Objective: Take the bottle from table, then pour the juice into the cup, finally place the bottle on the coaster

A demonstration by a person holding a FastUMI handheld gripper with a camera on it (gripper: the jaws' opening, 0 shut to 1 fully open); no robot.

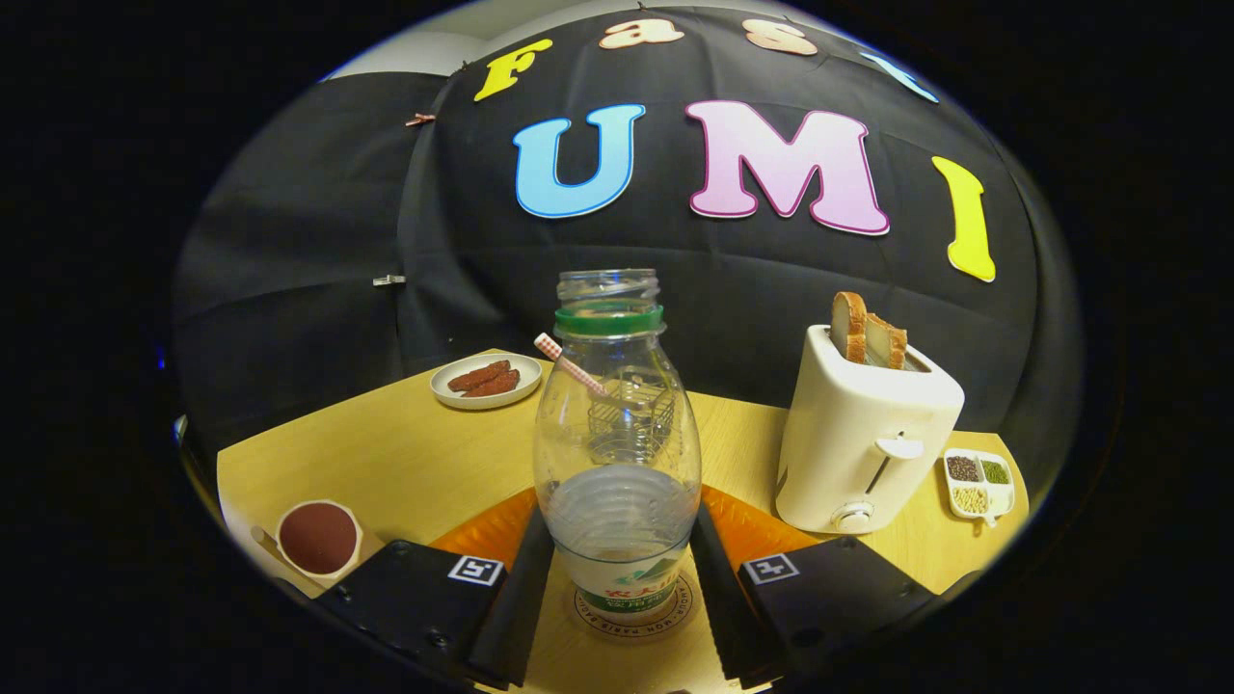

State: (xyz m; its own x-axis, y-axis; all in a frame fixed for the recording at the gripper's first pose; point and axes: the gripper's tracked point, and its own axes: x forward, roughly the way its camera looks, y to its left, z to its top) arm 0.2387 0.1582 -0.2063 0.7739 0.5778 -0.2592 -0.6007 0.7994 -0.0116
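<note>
A clear plastic bottle (617, 453) with a green neck ring and no cap stands upright on a round printed coaster (631, 628), between my two fingers. It looks nearly empty. My gripper (622, 525) holds it low on its body: the left finger (525, 588) and the right finger (718, 588) each press against a side. A white cup (318, 537) filled with dark red juice sits on the table to the left, beside my left finger.
To the right stands a white toaster (863, 434) with two bread slices, and beyond it a small divided dish (979, 482) of grains. At the back left is a plate of sausages (487, 379). An orange mat (492, 530) lies under the bottle area.
</note>
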